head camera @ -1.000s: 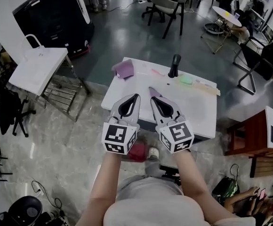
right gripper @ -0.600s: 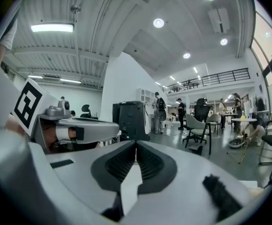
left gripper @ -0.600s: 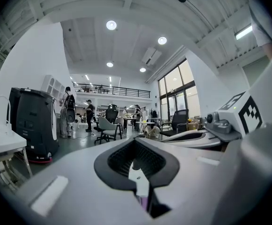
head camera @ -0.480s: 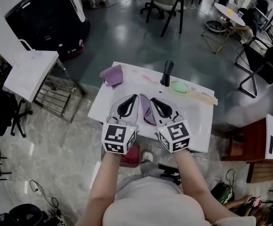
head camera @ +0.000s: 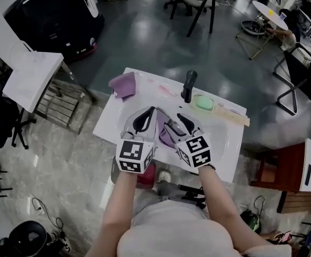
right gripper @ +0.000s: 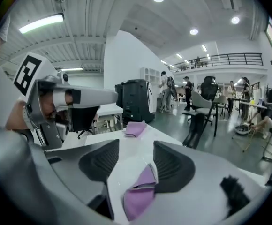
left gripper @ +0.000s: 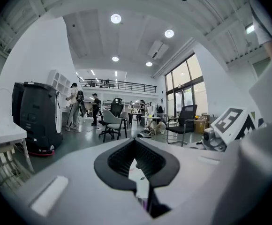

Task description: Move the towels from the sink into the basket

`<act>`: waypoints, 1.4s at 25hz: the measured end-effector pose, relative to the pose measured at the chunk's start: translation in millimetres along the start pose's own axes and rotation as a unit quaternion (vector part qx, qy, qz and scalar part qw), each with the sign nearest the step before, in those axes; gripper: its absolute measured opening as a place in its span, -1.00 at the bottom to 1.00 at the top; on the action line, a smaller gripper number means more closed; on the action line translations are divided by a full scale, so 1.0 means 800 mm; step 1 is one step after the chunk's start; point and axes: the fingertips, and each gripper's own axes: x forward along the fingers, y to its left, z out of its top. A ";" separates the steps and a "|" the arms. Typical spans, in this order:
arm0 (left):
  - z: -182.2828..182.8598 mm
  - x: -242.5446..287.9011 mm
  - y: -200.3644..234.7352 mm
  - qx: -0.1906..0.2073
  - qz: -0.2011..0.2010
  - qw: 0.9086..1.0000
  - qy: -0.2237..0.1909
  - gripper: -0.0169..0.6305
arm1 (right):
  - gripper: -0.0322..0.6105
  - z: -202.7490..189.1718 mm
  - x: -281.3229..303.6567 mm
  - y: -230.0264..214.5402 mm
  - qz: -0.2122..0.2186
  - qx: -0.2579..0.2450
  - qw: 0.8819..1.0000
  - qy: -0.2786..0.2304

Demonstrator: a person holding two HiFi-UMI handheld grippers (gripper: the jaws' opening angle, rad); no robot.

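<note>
Table corner, far left: A crumpled purple towel (head camera: 122, 84) is seen lying on the white table (head camera: 228, 159), outside the sink (head camera: 213, 128).

Below the near edge: A red container (head camera: 147, 174) is glimpsed under the table by the person's feet. It is judged to be the basket, though most of it is hidden.

Left gripper (head camera: 154, 110): It is held over the near-left part of the sink. Its jaws are brought together at the tips, and nothing is clamped between them.

Centre of the sink: A second purple towel (head camera: 163, 131) is pictured folded in the basin, between the two grippers.

Right gripper (right gripper: 136, 146): Its jaws have just been opening and are now spread wide. The second purple towel lies between them but is not pressed by either pad.

Step in hand: A grasp on the second purple towel appears to be in preparation. The jaws are best lowered until the raised fold sits deep between the pads, then closed on the bunched cloth rather than on a single thin edge. The cloth should be lifted clear of the rim before it is swung toward the red container.

Behind, to the right: A black faucet (head camera: 187, 85) and a green soap bar (head camera: 204, 101) are to be kept clear of during the lift.
</note>
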 end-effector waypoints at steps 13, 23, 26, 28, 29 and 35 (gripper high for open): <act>-0.054 0.032 0.016 -0.002 -0.005 0.999 0.042 -0.93 | -0.17 -0.108 0.073 -0.011 0.052 0.010 0.992 0.116; -0.087 0.056 0.021 -0.011 -0.015 0.998 0.066 -0.93 | -0.17 -0.183 0.101 -0.010 0.074 0.013 0.977 0.198; -0.096 0.056 0.018 -0.014 -0.018 0.997 0.074 -0.93 | -0.17 -0.208 0.105 -0.009 0.077 0.014 0.970 0.232; -0.100 0.055 0.015 -0.014 -0.021 0.997 0.078 -0.93 | -0.17 -0.226 0.106 -0.009 0.081 0.007 0.963 0.258; -0.102 0.055 0.013 -0.013 -0.024 0.996 0.080 -0.93 | -0.17 -0.234 0.107 -0.009 0.083 0.002 0.959 0.270; -0.114 0.053 0.016 -0.010 -0.025 0.995 0.092 -0.93 | -0.17 -0.282 0.113 -0.016 0.090 -0.005 0.938 0.334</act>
